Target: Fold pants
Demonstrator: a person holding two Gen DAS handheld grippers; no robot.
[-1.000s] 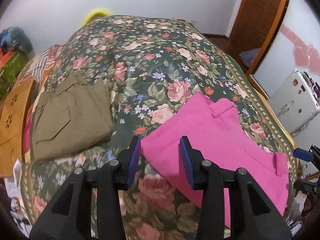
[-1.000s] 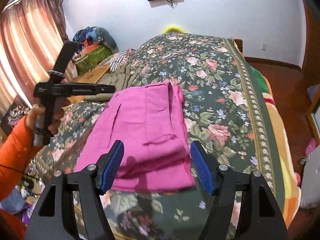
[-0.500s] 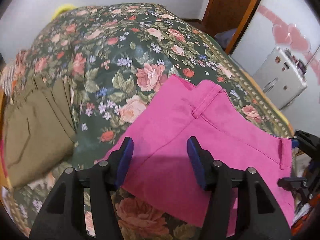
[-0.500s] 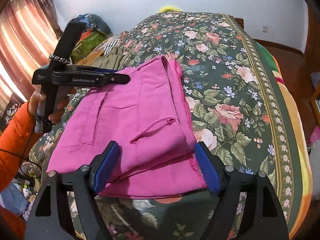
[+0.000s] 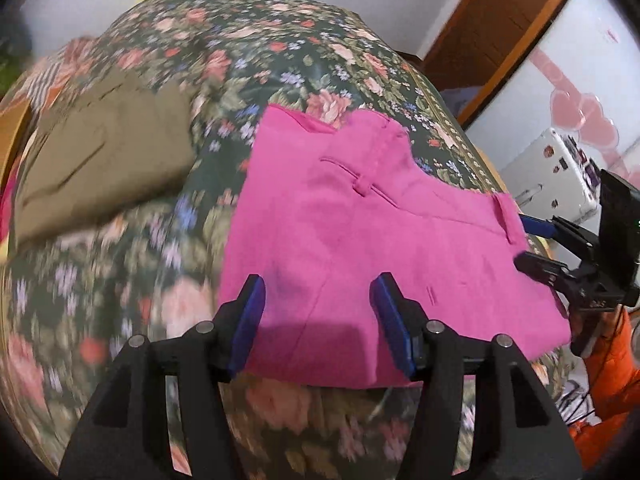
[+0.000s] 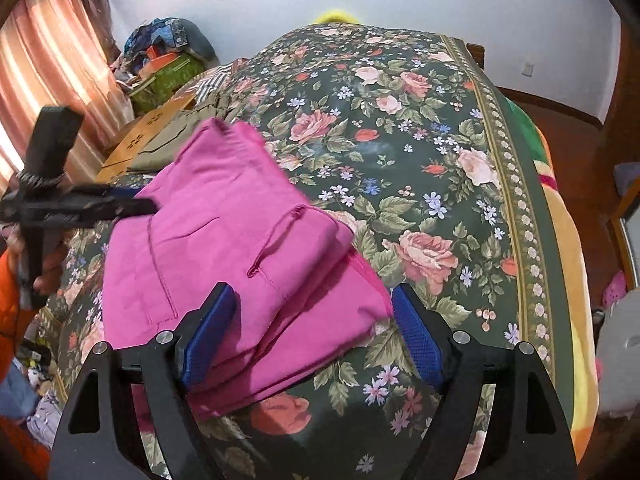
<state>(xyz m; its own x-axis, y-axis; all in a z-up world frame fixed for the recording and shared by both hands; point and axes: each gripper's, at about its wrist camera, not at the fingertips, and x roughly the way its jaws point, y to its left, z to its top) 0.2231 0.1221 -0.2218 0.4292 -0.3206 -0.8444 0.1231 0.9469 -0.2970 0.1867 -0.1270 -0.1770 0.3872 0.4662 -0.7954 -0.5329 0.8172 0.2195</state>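
Note:
The pink pants (image 5: pixel 360 232) lie folded in several layers on the floral bedspread (image 5: pixel 280 52), near its front edge. They also show in the right wrist view (image 6: pixel 224 240). My left gripper (image 5: pixel 320 320) is open, its blue pads either side of the pants' near edge. My right gripper (image 6: pixel 316 336) is open wide over the opposite folded edge, holding nothing. The right gripper also shows in the left wrist view (image 5: pixel 536 244) at the pants' right side. The left gripper shows in the right wrist view (image 6: pixel 136 202) at their left side.
Folded olive pants (image 5: pixel 100 160) lie on the bed to the left of the pink ones. A wooden board (image 6: pixel 148 136) and a pile of bags (image 6: pixel 164 64) stand beside the bed's left edge. A white appliance (image 5: pixel 552 176) stands to the right.
Both grippers have moved in closer to the pink pants, one at each side. The left gripper has opened wider. The pants lie as before.

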